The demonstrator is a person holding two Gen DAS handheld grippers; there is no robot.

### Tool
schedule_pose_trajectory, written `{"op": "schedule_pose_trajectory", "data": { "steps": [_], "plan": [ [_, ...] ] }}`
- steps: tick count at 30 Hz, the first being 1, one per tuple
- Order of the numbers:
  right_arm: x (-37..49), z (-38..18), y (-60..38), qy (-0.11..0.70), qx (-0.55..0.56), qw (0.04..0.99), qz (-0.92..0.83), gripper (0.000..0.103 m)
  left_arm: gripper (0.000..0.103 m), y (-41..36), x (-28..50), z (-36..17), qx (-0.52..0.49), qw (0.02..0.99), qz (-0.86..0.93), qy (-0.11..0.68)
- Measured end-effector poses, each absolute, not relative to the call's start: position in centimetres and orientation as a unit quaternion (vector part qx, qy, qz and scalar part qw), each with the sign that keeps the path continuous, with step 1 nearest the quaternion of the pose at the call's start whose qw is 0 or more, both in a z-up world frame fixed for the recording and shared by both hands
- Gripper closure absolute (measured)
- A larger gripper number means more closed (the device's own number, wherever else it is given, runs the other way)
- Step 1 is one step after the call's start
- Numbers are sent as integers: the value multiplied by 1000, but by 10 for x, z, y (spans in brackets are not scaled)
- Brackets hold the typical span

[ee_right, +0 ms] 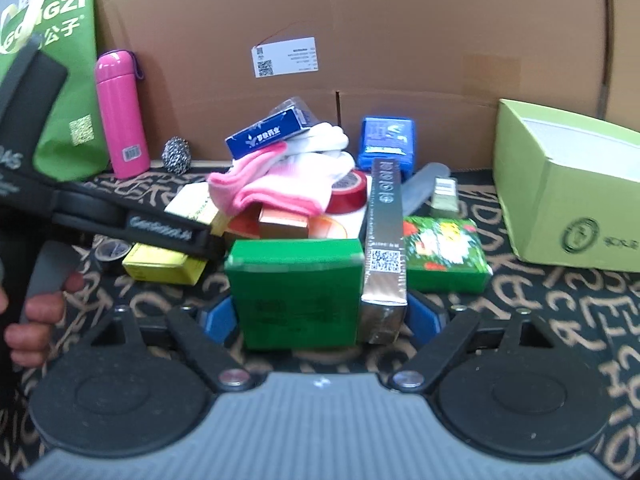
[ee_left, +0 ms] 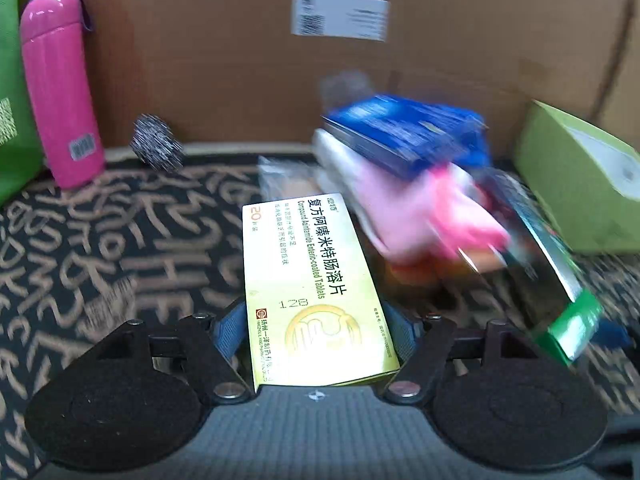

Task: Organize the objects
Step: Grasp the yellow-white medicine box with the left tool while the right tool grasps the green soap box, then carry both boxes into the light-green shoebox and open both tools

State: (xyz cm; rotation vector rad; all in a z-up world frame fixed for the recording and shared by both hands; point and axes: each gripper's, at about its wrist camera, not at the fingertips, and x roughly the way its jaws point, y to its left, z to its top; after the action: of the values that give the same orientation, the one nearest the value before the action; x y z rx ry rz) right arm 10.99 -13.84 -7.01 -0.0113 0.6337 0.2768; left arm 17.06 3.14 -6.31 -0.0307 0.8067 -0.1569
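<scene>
My left gripper (ee_left: pixel 318 326) is shut on a yellow tablet box (ee_left: pixel 312 292), held flat between its blue pads. The same box (ee_right: pixel 164 266) shows in the right wrist view under the left gripper's body (ee_right: pixel 132 224). My right gripper (ee_right: pixel 320 312) is shut on a green box (ee_right: pixel 296 288) and a long silver box (ee_right: pixel 386 240) side by side. Behind them lies a pile: pink and white gloves (ee_right: pixel 280 176), a blue box (ee_right: pixel 266 134), red tape (ee_right: pixel 348 192), an orange box (ee_right: pixel 284 224).
A pink bottle (ee_right: pixel 120 114), a steel scourer (ee_right: pixel 176 155) and a green bag (ee_right: pixel 64 80) stand at the left. A large cardboard wall (ee_right: pixel 360 40) closes the back. A light green carton (ee_right: pixel 568 184) sits right. A blue case (ee_right: pixel 386 140) and green packet (ee_right: pixel 444 252) lie nearby.
</scene>
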Motion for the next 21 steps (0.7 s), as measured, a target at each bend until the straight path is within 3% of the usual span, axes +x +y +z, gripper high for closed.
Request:
{"op": "schedule_pose_trajectory", "data": {
  "steps": [8, 11, 21],
  "plan": [
    [41, -55, -174, 329, -9, 934, 139, 17, 29, 28, 81, -61, -16, 905, -126, 406],
    [16, -54, -185, 339, -26, 932, 130, 9, 28, 26, 58, -62, -11, 908, -120, 401],
    [-18, -38, -178, 315, -83, 936, 132, 8, 18, 18, 68, -65, -5, 909, -88, 406]
  ]
}}
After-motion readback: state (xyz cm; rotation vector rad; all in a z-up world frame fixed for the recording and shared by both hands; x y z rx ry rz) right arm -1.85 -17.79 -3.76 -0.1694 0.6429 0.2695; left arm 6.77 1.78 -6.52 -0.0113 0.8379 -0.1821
